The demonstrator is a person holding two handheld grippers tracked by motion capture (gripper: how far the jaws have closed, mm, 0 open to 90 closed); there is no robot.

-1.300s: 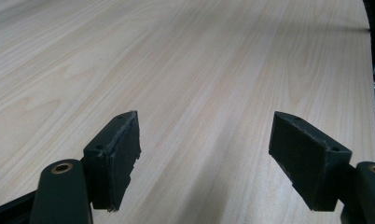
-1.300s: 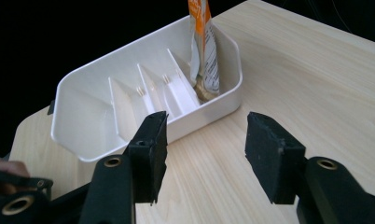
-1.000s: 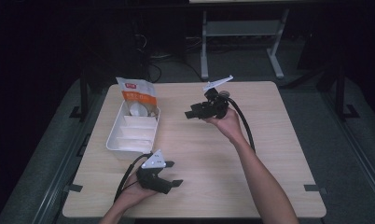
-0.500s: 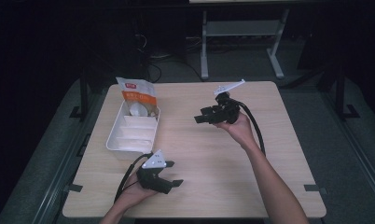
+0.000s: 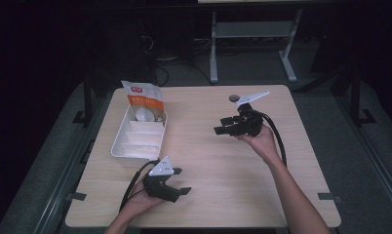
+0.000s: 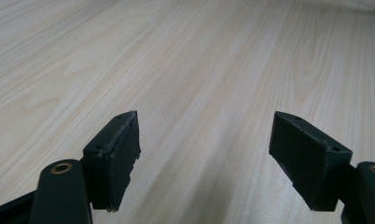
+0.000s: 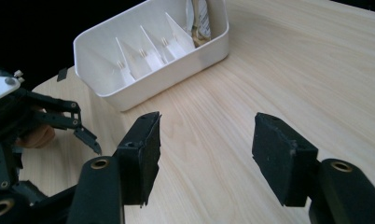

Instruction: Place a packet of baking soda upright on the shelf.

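White divided tray [image 5: 135, 146], orange-and-white packet [image 5: 144, 97], pale wood-grain table [image 5: 208, 161], black grippers.

a dim lab or workshop: bare wooden table [image 5: 204, 195], metal frame stand [image 5: 252, 34] behind, dark floor.

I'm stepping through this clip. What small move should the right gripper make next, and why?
Probably pause over the bare table. The right gripper is open and empty, its jaws just opened wider, well away from the white divided tray where the packet already sits.

Black two-jaw tool [image 5: 224, 125], trailing cable
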